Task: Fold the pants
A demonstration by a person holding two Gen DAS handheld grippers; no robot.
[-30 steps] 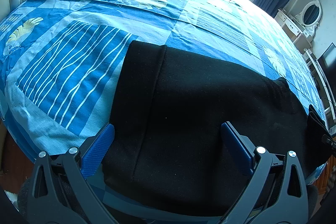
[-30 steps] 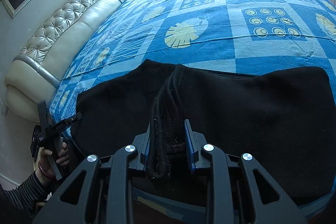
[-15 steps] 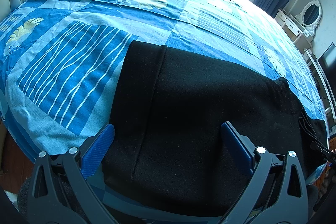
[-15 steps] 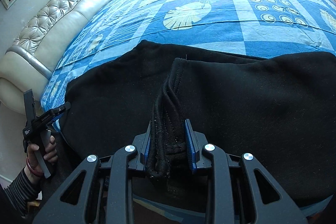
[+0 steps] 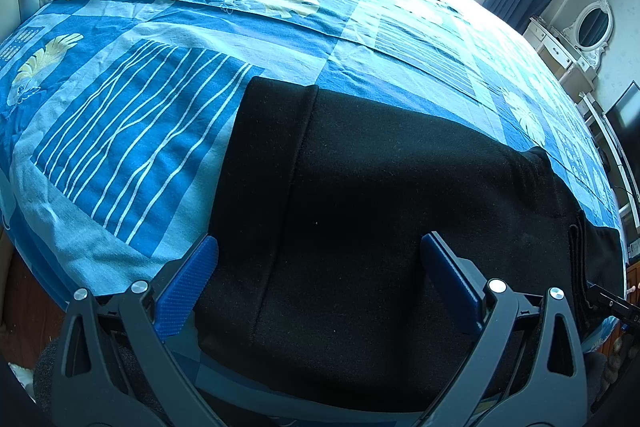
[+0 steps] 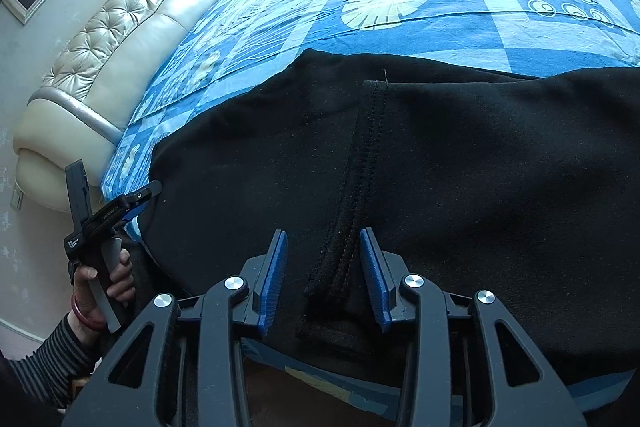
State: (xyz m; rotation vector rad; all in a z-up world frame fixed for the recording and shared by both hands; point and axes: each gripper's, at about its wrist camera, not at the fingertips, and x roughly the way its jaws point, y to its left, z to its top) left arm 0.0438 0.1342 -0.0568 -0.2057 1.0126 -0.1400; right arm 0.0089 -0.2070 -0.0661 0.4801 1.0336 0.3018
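1. Right gripper (image 6: 322, 267), bottom centre of the right wrist view: jaws opening, blue ribbed pads clear on both sides of the thick stitched hem (image 6: 340, 267) lying between them. Reads as the release after laying a fold.
2. Left gripper (image 5: 318, 269), bottom of the left wrist view: jaws spread wide, hovering over the cloth, pinching nothing.
3. Black fleecy fabric pants (image 5: 380, 207) lie flat along the near edge of the bed, matte and soft, ribbed cuff band at frame left.
4. Next move, my guess: back the right gripper off, then both re-grip an end for the next fold; the hem stack could slip.
5. Beyond: blue patchwork cotton bedsheet (image 5: 160, 115), smooth, lightly creased; tufted cream leather headboard (image 6: 132, 27) upper left.
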